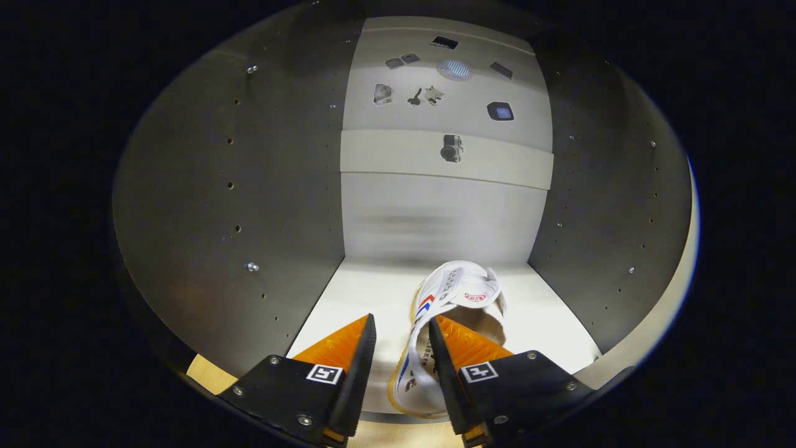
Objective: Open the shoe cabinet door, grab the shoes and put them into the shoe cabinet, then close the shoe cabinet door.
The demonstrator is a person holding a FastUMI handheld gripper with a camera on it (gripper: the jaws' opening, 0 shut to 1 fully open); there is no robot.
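I am looking straight into the open shoe cabinet (280, 186), with its grey side walls to either side of me, each dotted with rows of small peg holes and a few screw heads. The pale floor of the cabinet (547, 323) stretches ahead to the back panel (444, 211), which carries a lighter horizontal band and, higher up, several small dark stickers or fittings I cannot make out clearly.

One white shoe (451, 305) lies on that floor, inside the compartment, its toe pointing toward the back panel and its heel toward me. It has red and blue stripes along its side and a tan sole edge near the front lip of the cabinet.

My gripper (402, 336) is partly spread. The side wall of the shoe runs up through the gap between my fingers. My right finger (463, 339) sits inside the shoe's opening, against the inner side of that wall; my left finger (348, 345) stands apart from the shoe's outer side, with the bright floor showing between them. So only one finger touches the shoe.
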